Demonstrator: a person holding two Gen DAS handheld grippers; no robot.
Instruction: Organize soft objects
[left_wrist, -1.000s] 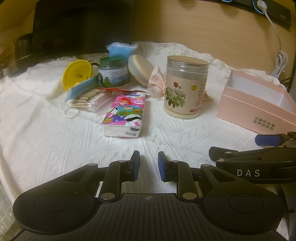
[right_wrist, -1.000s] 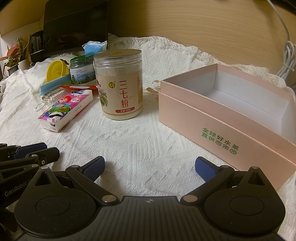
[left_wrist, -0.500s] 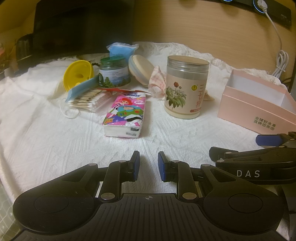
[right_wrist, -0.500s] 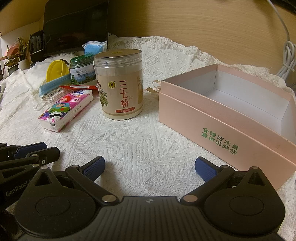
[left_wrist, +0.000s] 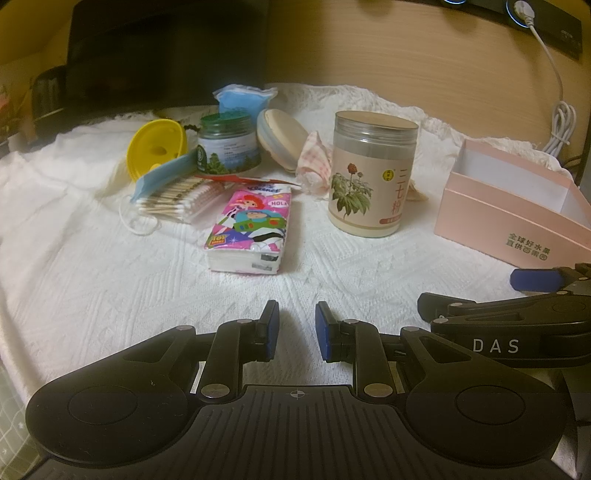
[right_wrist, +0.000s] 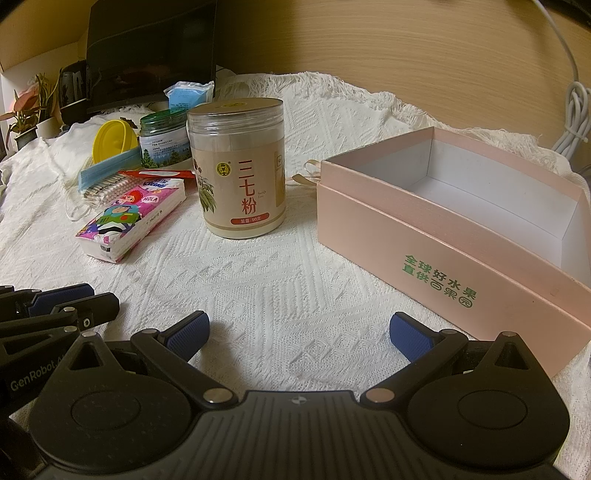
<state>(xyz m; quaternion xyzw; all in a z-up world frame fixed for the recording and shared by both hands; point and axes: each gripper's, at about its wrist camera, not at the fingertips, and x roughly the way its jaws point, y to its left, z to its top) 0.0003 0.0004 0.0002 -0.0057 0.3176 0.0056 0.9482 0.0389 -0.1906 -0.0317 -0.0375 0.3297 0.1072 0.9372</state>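
While both views match earlier, left gripper (left_wrist: 296, 328) stays narrowly parted.

Landmark: tall clear plastic jar with flower label (left_wrist: 373, 173), upright on white textured cloth (left_wrist: 92, 266). Left of jar: cartoon-printed tissue pack (left_wrist: 251, 229), lying flat. Further left: bundle of cotton swabs (left_wrist: 177, 201) under a folded blue face mask (left_wrist: 164, 177). Behind-left of jar: green-lidded small jar (left_wrist: 227, 147), yellow plastic lid (left_wrist: 155, 147), round beige compact (left_wrist: 279, 142), pink checked cloth (left_wrist: 314, 166). Right of jar: open pink cardboard box (left_wrist: 509, 218). Left gripper (left_wrist: 295, 332) in front of jar, fingers narrowly parted, nothing between. Right gripper's blue pad (left_wrist: 535, 278) front-right.
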